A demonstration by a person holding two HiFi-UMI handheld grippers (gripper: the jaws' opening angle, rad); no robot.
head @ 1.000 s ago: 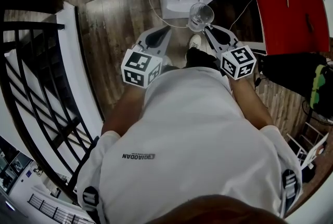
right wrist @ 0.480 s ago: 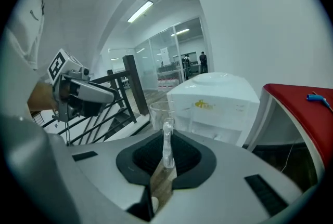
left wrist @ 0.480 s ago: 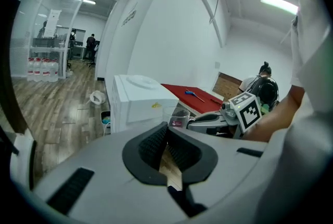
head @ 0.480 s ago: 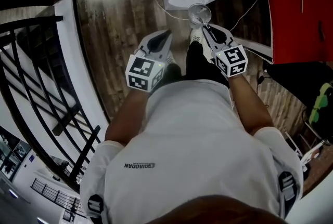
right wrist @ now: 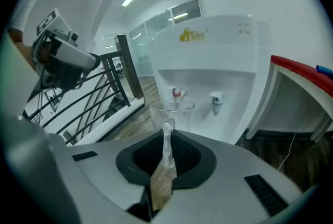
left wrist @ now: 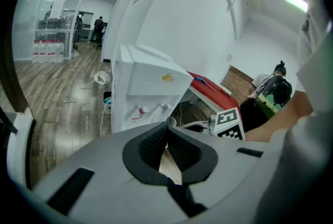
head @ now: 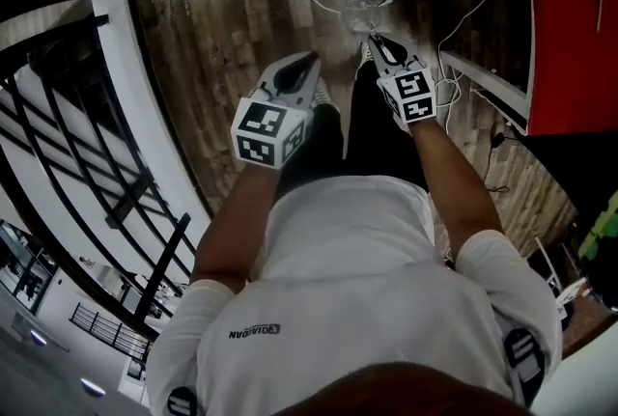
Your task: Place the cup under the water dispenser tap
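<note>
Placement approach, right gripper view. The clear cup was held upright at the centre of the frame, its thin handle pinched between the jaws of the right gripper. It was in front of the recess of the water dispenser and not yet under a tap. The red-capped tap was seen just above the rim, and the pale tap further right. For a clean placement, the rim is best passed below the chosen spout without striking it and centred there. The cup should be set down level before the jaws are parted. Because only the narrow handle was gripped, the cup was judged liable to swing, so a slow, level advance is advised. The surface beneath the taps could not be made out. In the left gripper view, the left gripper was held back with its jaws pressed together at the tips on nothing.
</note>
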